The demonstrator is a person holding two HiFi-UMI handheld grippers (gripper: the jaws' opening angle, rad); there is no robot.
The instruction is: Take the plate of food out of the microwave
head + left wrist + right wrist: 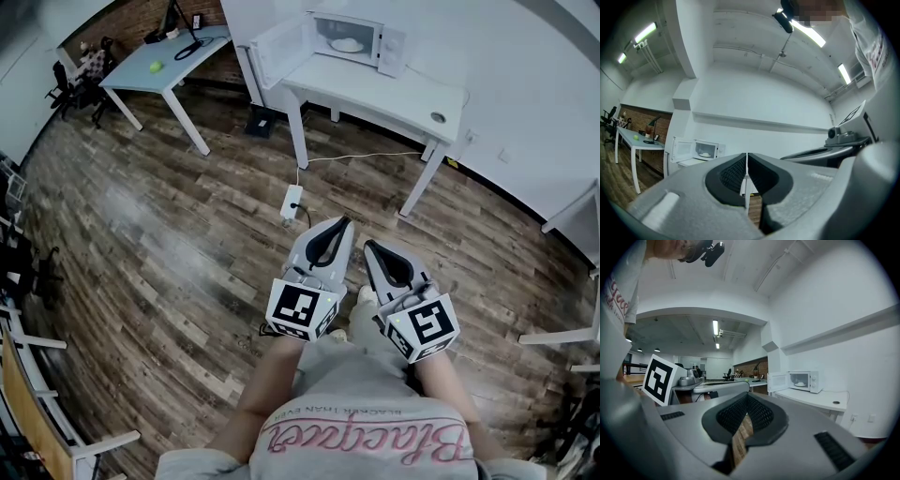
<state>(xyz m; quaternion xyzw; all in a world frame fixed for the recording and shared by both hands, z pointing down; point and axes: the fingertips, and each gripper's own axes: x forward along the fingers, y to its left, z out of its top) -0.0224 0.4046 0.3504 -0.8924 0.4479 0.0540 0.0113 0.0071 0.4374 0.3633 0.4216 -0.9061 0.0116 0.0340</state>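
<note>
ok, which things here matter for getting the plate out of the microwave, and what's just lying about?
Job: microwave, door open; plate of food inside it; white table under it; left claw and right claw, both shut, empty.
Lying about: power strip on the floor; far desk with a green ball and a lamp; office chairs.

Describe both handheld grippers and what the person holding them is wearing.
The left gripper and right gripper match: light grey moulded shells tapering to a point, black ribbed pads inside the jaws. Each carries a white cube with black square markers. The person wears a pale grey T-shirt with pink script lettering.
</note>
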